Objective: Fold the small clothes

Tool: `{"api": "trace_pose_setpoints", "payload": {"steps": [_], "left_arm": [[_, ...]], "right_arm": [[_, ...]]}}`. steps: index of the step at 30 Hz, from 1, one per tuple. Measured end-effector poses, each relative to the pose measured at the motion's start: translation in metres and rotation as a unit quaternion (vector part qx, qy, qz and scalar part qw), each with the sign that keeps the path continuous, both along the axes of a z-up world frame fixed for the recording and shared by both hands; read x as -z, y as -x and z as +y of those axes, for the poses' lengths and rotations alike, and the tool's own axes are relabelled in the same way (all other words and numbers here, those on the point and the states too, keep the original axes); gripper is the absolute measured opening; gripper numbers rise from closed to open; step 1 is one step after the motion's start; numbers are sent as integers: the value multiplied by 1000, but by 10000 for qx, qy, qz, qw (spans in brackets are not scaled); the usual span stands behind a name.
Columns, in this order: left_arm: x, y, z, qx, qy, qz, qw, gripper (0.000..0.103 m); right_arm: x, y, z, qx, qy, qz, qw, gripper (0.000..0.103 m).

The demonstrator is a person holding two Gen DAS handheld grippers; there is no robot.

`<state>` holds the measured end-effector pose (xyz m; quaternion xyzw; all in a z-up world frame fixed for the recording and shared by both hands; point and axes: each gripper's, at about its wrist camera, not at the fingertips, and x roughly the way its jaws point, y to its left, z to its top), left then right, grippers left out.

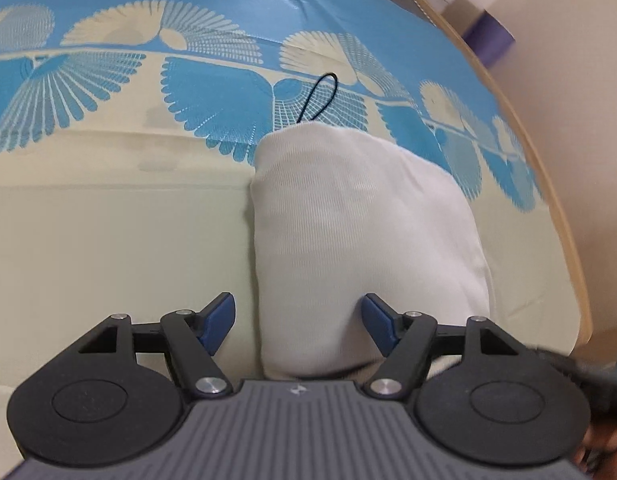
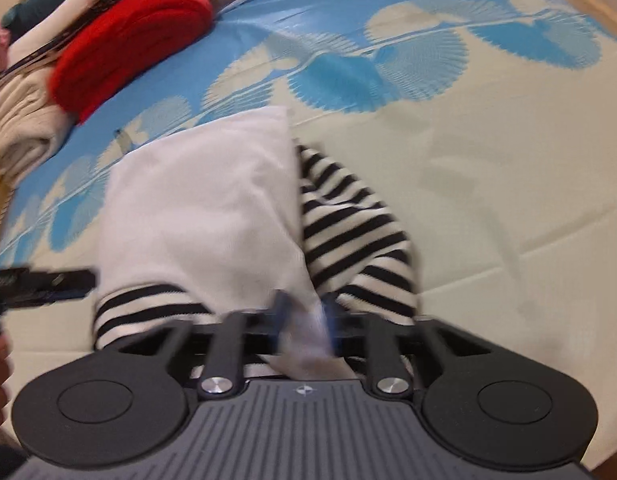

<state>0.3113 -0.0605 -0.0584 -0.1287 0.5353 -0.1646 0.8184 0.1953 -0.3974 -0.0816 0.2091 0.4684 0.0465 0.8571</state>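
Two claws are at work on one small garment lying on the patterned bed sheet (image 1: pixel 108 208). Your right claw (image 2: pixel 302 314) is clamped shut on the near edge of the white garment (image 2: pixel 196 208), whose striped black-and-white part (image 2: pixel 348 216) spills out to its right. Your left claw (image 1: pixel 296 324) stands wide, pads clear of the cloth, the white fabric between its fingers. Judging by the bunched shape, the fold is partly made and needs laying flat. Far left, a red folded item (image 2: pixel 128 40) and other clothes wait.
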Motion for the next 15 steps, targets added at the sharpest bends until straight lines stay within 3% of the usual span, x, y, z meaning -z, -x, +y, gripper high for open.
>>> {"api": "trace_pose_setpoints", "payload": {"steps": [2,4,7,11,13,15], "left_arm": [[5,-9,1,-180,214,89,9996,79],[14,-17,3,-311,472,228,9981,82],[29,-28,3,-396,768,432,9953,84],[46,-35,1,-479,1006,650,9917,86],[51,-36,1,-497,1173,692,9894,79],[48,-36,0,-375,1126,594,9912,61]], "right_arm": [[-4,0,8,-193,154,-140,9996,1],[-7,2,6,-53,470,-150,9988,1],[-5,2,-16,508,196,72,9985,0],[-1,0,-10,421,484,255,9976,0],[4,-1,-6,374,516,426,9971,1],[7,-4,-4,381,476,508,9968,2]]}}
